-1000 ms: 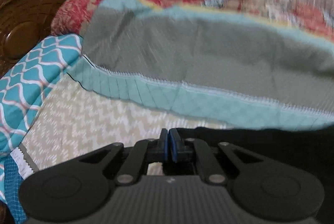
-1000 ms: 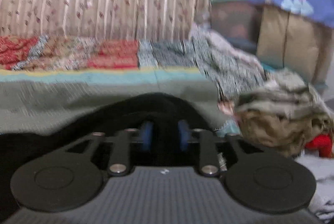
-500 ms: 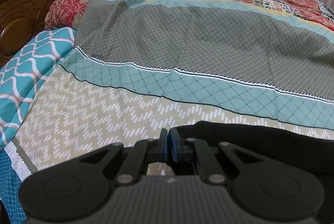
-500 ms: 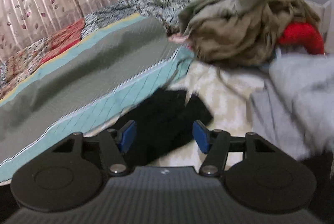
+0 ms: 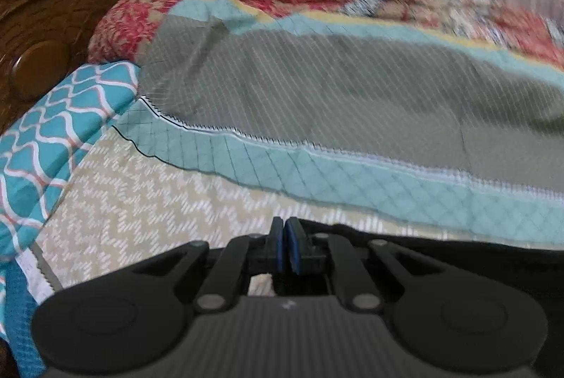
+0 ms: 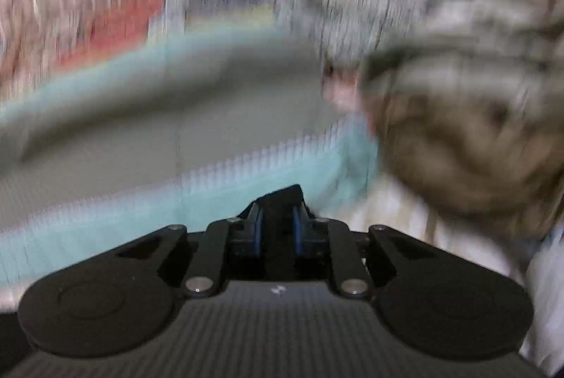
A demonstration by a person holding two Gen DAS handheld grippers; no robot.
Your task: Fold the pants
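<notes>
**Pants gripped at both ends, ready to be carried into a fold**

Pants of soft black fabric [image 5: 469,245] lie on the patterned bedspread [image 5: 148,201], a dark band just behind the left gripper [image 5: 284,249] in the left wrist view. Its blue pads are pressed tight together at the near edge of the black cloth. Whether any fabric is pinched between them the frame does not show, so I cannot tell what it holds. To do this step well, this hand should stay low and steady as an anchor, keeping the edge taut without dragging it across the bed. Compared with half a second ago, this view is blurrier and tilted slightly; the clenched pads and the black band look the same.

In the right wrist view, the right gripper [image 6: 276,231] has a peak of the black cloth [image 6: 282,201] standing between its blue pads, which have just been closing and now appear to pinch it. The frame is heavily smeared, so how much layer is caught is unclear. A good fold needs a full bite on the hem, then a level carry towards the other end, clear of the heap of rumpled olive clothing [image 6: 469,145] nearby. Half a second ago the pads stood wide apart with the black cloth lying flat ahead; now they are narrow and the cloth is bunched between them.
</notes>
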